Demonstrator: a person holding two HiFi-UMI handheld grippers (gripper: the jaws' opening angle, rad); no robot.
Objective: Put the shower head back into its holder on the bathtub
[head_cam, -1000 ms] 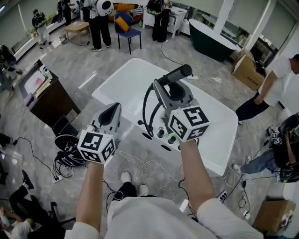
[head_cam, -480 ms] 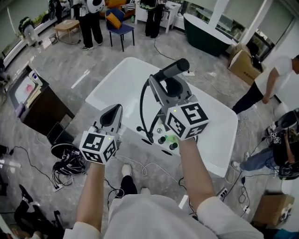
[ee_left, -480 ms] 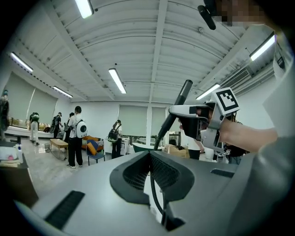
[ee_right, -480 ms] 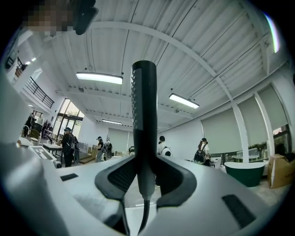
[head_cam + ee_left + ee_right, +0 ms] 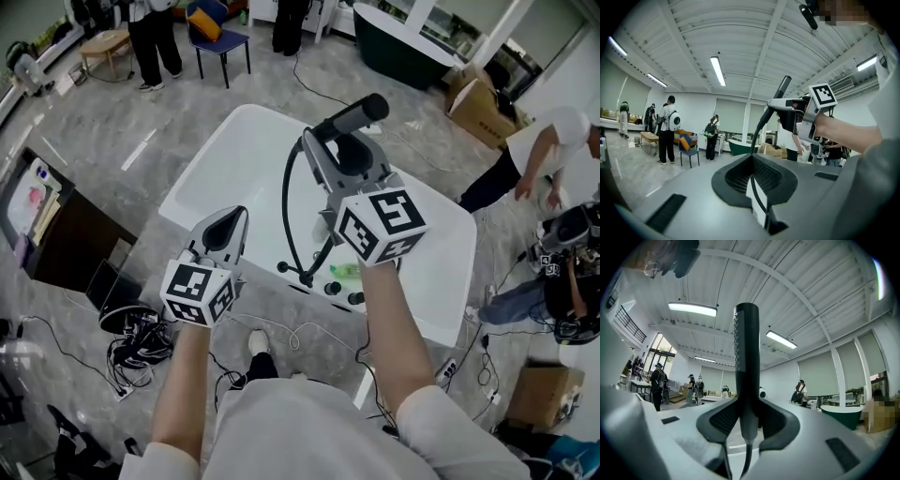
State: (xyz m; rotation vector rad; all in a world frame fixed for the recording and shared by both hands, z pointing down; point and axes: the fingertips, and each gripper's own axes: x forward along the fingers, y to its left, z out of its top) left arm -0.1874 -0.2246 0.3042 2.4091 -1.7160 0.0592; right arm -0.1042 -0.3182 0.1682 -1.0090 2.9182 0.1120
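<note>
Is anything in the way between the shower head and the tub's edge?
Nothing visible. The right gripper holds the shower head over the bathtub; only its own hose hangs to the rim fittings.

A white bathtub [image 5: 441,319] stands on a grey, stone-patterned floor [image 5: 122,141]. Dark knobs [image 5: 343,292] sit on its near rim. On the floor near it lie a tangle of black cables [image 5: 141,333] and a loose white cord [image 5: 300,330]. A cardboard box [image 5: 473,105] stands farther off.

We've got loads of open room over the bathtub's [image 5: 234,169] bare white basin on the left. In our way: the black hose [image 5: 285,220] looping down the middle, and the knobs [image 5: 334,288] crowding the near rim.
</note>
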